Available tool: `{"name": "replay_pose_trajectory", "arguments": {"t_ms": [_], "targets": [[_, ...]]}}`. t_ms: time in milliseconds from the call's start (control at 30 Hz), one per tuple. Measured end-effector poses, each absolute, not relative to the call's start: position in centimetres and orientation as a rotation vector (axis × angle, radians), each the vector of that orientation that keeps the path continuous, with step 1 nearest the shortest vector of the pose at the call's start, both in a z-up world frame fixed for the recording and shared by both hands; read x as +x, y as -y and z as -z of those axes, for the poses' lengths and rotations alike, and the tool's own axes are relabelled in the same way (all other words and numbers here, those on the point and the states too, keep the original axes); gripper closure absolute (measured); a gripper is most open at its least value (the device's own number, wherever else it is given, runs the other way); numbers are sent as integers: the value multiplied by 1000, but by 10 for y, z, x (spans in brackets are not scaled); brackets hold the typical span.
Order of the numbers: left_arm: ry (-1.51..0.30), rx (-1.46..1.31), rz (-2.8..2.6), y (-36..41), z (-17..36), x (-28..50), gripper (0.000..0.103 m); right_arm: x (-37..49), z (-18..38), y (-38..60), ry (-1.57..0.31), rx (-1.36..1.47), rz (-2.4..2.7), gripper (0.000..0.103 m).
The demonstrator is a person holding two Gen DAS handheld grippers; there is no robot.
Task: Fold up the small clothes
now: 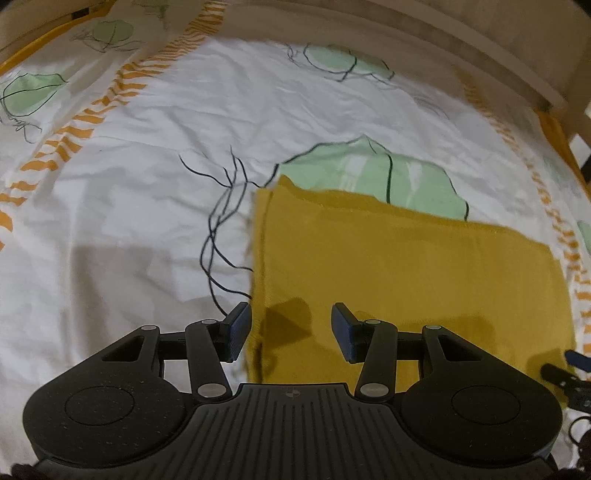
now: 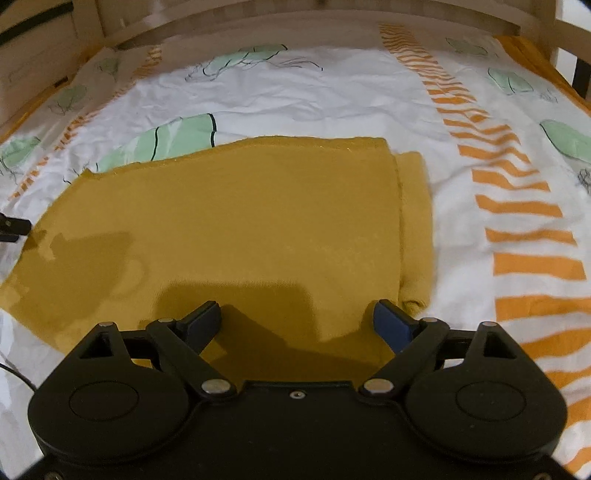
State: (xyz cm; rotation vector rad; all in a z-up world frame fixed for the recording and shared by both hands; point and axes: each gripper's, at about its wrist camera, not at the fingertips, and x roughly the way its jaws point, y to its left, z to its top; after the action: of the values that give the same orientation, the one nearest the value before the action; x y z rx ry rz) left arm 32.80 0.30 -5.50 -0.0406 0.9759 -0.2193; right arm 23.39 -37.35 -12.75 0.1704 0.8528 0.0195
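Two claws hang over a bed, and neither has hold of anything. In the left wrist view the left claw (image 1: 291,330) stands with its jaws well apart, nothing between the blue pads (image 1: 238,328), and it hovers just over the near left edge of a mustard-yellow garment (image 1: 399,266); the left pad sits at the cloth's left border, the right pad over the cloth itself. From that claw the garment spreads from 12 o'clock round to 3 o'clock, lying flat, with a folded layer showing as a seam down its left side and a small corner poking up at its far left. At 3 o'clock, low at the frame's edge, a dark piece of the right claw (image 1: 561,373) shows over the cloth's near right corner. In the right wrist view the right claw (image 2: 297,321) is spread wider still, also empty, poised above the near edge of the garment (image 2: 236,221), whose shadowed middle lies straight ahead at 12 o'clock. A narrower flap of the same cloth runs along its right side at 1 o'clock. Beneath it all lies a white bed sheet (image 2: 332,96) with pale green leaf shapes, thin black lines and orange chevron bands. At the far side a wooden bed frame (image 2: 332,26) curves along the sheet's edge.
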Motion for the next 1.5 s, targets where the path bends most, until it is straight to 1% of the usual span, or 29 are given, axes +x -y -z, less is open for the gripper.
{"name": "replay_pose_trajectory", "arguments": {"t_ms": [100,167,233,300,367,633,800,933,967,1033,1100,1133,1233,1500], "targets": [[-984,-17,218,2,60,327,57,232,127,374,-847,168,-34,9],[-995,-4,217,5,64,327,57,231,127,376,-846,183,-50,2],[-1007,11,219,8,69,328,57,230,128,379,-850,201,-54,0],[-1010,21,224,10,72,328,52,228,128,384,-847,221,-50,0],[-1008,12,241,11,74,328,35,226,128,390,-844,259,-53,0],[-988,-2,275,19,70,323,20,225,124,420,-811,422,-43,0],[-1007,-4,294,25,74,322,19,225,135,452,-799,628,-34,0],[-1049,-8,288,27,85,326,17,230,142,463,-802,693,-39,0],[-1057,-12,290,27,88,327,13,231,141,464,-803,697,-42,0],[-1074,-32,290,26,94,328,11,234,142,467,-806,714,-59,0],[-1071,-22,295,29,97,327,6,236,146,471,-793,749,-73,0],[-1070,-10,304,31,98,326,2,237,148,473,-784,765,-81,0],[-1066,34,297,39,103,323,1,238,153,478,-755,795,-106,0],[-1034,84,268,47,106,317,1,245,151,477,-771,770,-140,0]]}}
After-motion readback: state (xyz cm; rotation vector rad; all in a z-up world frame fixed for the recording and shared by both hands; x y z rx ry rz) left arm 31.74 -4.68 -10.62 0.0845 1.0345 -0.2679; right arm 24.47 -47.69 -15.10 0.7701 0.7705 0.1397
